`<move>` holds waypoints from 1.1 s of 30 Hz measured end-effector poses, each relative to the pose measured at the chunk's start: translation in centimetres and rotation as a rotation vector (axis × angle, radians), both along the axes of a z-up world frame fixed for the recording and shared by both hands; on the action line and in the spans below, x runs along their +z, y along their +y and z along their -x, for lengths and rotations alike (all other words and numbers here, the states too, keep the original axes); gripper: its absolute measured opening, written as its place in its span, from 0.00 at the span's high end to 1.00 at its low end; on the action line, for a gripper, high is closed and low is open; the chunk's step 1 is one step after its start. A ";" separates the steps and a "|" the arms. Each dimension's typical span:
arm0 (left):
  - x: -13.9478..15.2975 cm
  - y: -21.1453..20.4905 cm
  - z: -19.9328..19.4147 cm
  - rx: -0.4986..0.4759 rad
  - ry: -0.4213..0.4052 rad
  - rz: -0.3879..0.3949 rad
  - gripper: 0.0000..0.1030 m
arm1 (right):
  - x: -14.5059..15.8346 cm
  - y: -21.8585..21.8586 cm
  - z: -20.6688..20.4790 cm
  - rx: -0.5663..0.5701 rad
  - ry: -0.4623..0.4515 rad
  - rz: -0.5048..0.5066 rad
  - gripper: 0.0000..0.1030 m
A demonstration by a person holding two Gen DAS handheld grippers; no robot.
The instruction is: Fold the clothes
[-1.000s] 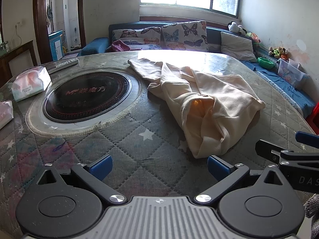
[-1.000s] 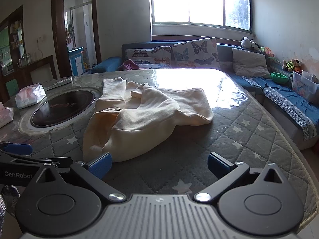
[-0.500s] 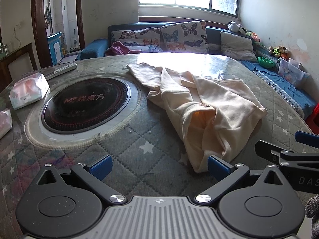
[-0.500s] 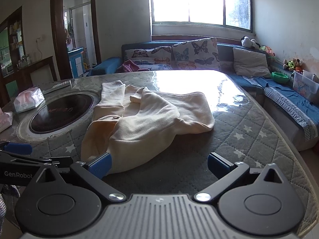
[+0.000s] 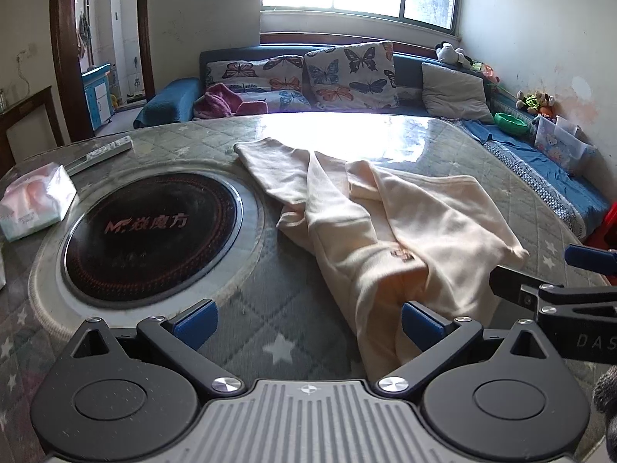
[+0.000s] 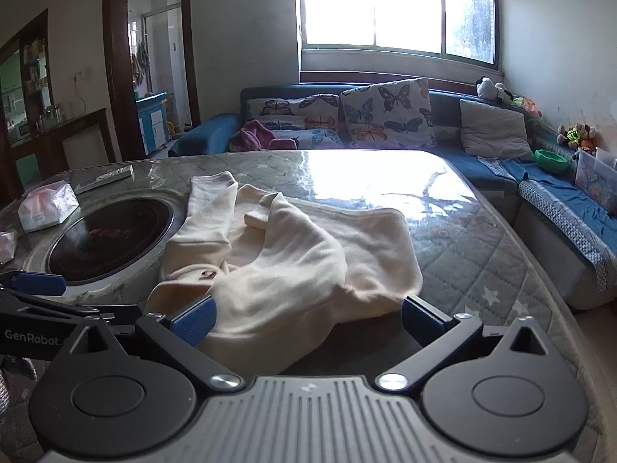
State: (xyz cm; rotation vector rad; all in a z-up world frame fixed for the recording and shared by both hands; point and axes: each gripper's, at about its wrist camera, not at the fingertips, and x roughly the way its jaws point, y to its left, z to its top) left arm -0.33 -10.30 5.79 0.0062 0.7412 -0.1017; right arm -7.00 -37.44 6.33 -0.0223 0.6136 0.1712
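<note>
— Was any folding done?
— None that showed. The cream sweatshirt (image 5: 389, 231) lay rumpled at centre frame on the quilted table (image 5: 270, 308).
— And the tongs?
— Left gripper (image 5: 306, 320) and right gripper (image 6: 306, 318) both gaped, empty.

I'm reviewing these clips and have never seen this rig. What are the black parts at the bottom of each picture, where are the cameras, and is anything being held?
Each picture comes from a camera mounted on a hand-held gripper, looking forward along its two blue-tipped fingers. The left gripper and right gripper are both open and hold nothing. Each also shows at the edge of the other's view. On the quilted table lies a crumpled cream garment, unfolded, beside a round black cooktop. A tissue pack sits further left.
</note>
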 end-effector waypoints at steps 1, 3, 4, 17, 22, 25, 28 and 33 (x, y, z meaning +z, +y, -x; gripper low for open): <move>0.0 0.0 -0.4 0.000 -0.001 -0.003 0.00 | 0.0 0.0 -0.4 0.003 -0.001 0.001 0.00; 0.1 0.1 -1.3 0.004 -0.003 -0.006 0.00 | 0.1 -0.1 -1.3 0.010 -0.003 0.003 0.00; 0.1 0.3 -1.8 0.004 -0.004 -0.004 0.00 | 0.1 -0.1 -1.7 0.013 -0.004 0.004 0.00; 1.2 0.9 -10.5 -0.038 -0.039 0.046 0.29 | -0.4 -0.5 -10.7 0.120 0.057 -0.010 0.18; 0.6 0.4 -14.1 -0.080 -0.020 0.060 0.31 | -1.0 0.5 -13.8 0.171 0.095 -0.012 0.28; -0.1 0.1 -15.8 -0.100 0.007 0.077 0.31 | -1.7 1.5 -15.3 0.214 0.110 -0.010 0.34; -1.0 -0.2 -17.0 -0.099 0.030 0.061 0.31 | -2.5 2.3 -16.7 0.245 0.135 -0.001 0.41; -2.5 -0.6 -18.1 -0.135 0.064 0.056 0.71 | -4.1 3.1 -18.5 0.273 0.181 0.009 0.57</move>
